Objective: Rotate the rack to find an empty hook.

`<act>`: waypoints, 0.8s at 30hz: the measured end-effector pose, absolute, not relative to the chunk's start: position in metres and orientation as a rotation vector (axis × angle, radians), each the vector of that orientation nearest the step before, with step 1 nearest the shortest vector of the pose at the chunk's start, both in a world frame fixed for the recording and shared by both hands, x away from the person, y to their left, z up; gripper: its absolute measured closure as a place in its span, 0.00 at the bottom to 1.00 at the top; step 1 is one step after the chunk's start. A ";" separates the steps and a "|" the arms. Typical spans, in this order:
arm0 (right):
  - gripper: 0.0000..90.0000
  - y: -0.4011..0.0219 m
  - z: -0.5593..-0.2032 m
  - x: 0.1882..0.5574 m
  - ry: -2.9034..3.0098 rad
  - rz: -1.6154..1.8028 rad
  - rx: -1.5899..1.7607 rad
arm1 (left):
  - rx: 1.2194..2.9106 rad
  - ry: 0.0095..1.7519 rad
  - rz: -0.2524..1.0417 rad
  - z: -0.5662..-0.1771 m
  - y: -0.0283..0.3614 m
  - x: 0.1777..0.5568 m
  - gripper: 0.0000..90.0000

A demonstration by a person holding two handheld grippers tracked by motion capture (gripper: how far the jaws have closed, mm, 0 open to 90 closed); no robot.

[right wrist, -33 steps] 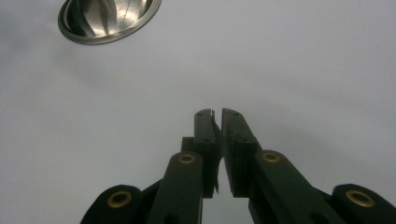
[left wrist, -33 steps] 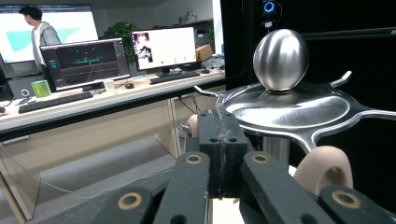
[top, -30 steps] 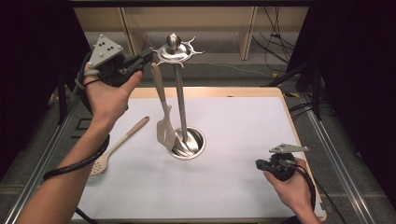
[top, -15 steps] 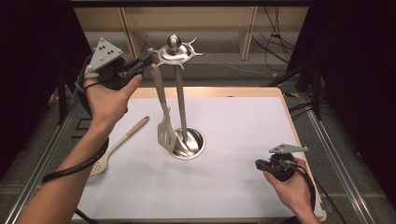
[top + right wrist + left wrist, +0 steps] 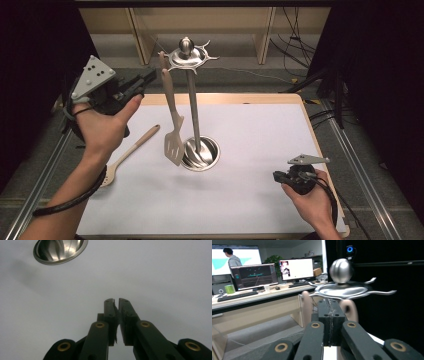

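Observation:
A steel utensil stand (image 5: 192, 107) rises from a round base (image 5: 201, 153) in the middle of the white mat, with a hooked disc and ball (image 5: 186, 54) on top. From one hook hangs a beige slotted spatula (image 5: 173, 131). My left gripper (image 5: 150, 78) is held up just left of the stand's top, jaws shut and empty, apart from the spatula. In the left gripper view its shut tips (image 5: 329, 303) sit below the disc (image 5: 342, 291), between two beige handle tops (image 5: 306, 305). My right gripper (image 5: 276, 176) rests low at the front right, shut (image 5: 116, 300), empty.
A wooden slotted spoon (image 5: 134, 147) lies on the mat (image 5: 250, 210) left of the base, its head partly under my left forearm. Metal rails (image 5: 357, 165) run along both table sides. Beyond the stand, the left gripper view shows desks with monitors (image 5: 254, 276).
My left gripper has drawn back to the left and slightly down from the stand's top hook. The hanging spatula has shifted a little. The right hand has kept still.

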State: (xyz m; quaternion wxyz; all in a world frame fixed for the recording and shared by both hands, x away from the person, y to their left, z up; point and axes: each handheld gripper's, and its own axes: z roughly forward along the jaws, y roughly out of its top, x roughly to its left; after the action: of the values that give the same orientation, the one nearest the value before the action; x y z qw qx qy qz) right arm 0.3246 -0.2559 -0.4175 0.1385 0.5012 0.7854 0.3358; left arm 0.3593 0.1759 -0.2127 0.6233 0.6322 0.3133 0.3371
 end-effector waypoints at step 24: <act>0.95 -0.254 -0.416 0.324 2.271 0.974 1.447 | 1.505 0.623 0.713 -0.212 0.139 0.348 0.99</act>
State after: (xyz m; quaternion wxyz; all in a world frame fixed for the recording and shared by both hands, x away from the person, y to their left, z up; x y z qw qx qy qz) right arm 0.3235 -0.2544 -0.4165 0.1388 0.5004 0.7854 0.3369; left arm 0.3480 0.1385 -0.2121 0.6303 0.6572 0.2720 0.3112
